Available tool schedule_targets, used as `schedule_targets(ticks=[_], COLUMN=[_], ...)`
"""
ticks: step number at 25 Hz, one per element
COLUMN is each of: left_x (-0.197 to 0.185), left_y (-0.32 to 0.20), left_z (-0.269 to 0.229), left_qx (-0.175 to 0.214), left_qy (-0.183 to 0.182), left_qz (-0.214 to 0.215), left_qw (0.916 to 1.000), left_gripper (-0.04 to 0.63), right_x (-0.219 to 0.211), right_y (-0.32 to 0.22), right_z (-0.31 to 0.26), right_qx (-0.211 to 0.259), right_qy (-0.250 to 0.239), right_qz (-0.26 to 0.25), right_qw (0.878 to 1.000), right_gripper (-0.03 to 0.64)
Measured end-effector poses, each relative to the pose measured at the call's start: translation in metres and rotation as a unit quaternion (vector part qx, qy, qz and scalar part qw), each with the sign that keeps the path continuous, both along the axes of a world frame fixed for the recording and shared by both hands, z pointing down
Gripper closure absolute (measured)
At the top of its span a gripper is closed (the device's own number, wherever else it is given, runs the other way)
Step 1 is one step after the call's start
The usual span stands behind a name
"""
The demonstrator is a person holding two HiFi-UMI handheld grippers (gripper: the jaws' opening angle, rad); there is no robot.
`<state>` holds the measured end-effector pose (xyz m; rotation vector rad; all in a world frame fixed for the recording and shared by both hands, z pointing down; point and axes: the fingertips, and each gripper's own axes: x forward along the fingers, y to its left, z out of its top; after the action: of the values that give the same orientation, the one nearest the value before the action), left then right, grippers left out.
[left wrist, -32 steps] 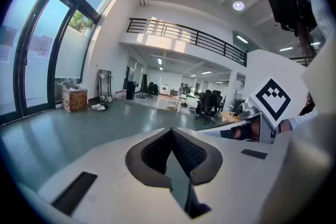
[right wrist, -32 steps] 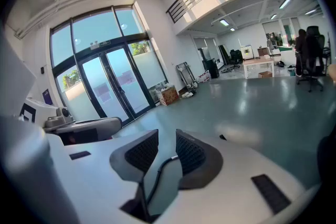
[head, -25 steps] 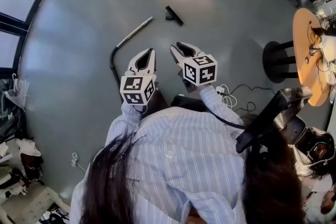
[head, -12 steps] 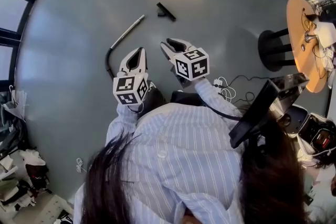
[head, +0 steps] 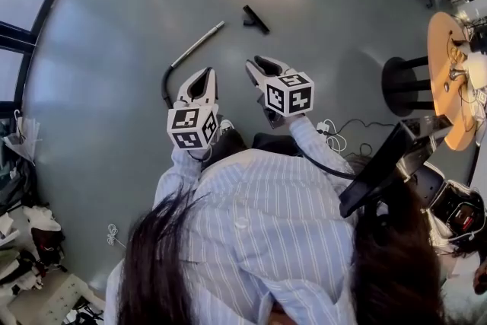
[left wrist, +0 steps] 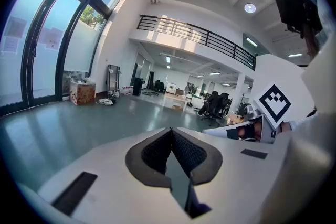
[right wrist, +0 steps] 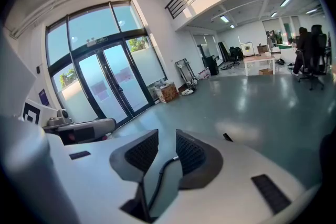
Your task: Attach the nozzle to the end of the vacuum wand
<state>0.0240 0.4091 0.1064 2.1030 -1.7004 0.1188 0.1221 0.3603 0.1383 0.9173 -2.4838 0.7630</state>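
The vacuum wand (head: 196, 44), a silver tube ending in a black bent hose, lies on the grey floor. The small black nozzle (head: 255, 19) lies apart from it, just beyond the tube's far end. My left gripper (head: 206, 73) hovers near the hose bend, its jaws shut on nothing. My right gripper (head: 261, 65) is held short of the nozzle with its jaws open and empty. In the right gripper view the hose (right wrist: 161, 173) shows on the floor through the gap of the right gripper (right wrist: 165, 150), and the nozzle (right wrist: 227, 137) lies farther off. The left gripper (left wrist: 171, 130) points across open floor.
A round wooden table (head: 445, 80) and a black stool (head: 402, 87) stand at the right. White cables (head: 331, 139) and a black slanted panel (head: 384, 164) lie near my right side. Glass doors (right wrist: 113, 89) and a cardboard box (right wrist: 168, 92) are far off.
Both grippers have edged a little forward toward the wand and nozzle. Their jaws stand as before.
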Motion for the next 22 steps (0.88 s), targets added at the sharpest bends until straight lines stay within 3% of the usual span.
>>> schedule_targets(ticks=[6,12,22], left_x=[-0.034,-0.048,-0.053], left_y=[-0.003,-0.019,-0.107], left_z=[0.01,0.026,0.049], left_qx=[-0.011,-0.025,-0.052], left_qy=[0.008,0.044,0.049], left_qz=[0.006,0.001,-0.024], left_qw=[0.9999,0.9987,0.9972], left_gripper=[0.589,0.589,0.589], right_x=[-0.022,-0.014,0.0], right_y=[-0.011,-0.031,-0.123], right_z=[0.003,0.011,0.035], right_qx=[-0.002,-0.004,-0.029], right_qy=[0.002,0.022,0.022], right_qz=[0.021,0.044,0.048], right_qw=[1.0,0.999,0.998], right_gripper=[0.508,0.508,0.508])
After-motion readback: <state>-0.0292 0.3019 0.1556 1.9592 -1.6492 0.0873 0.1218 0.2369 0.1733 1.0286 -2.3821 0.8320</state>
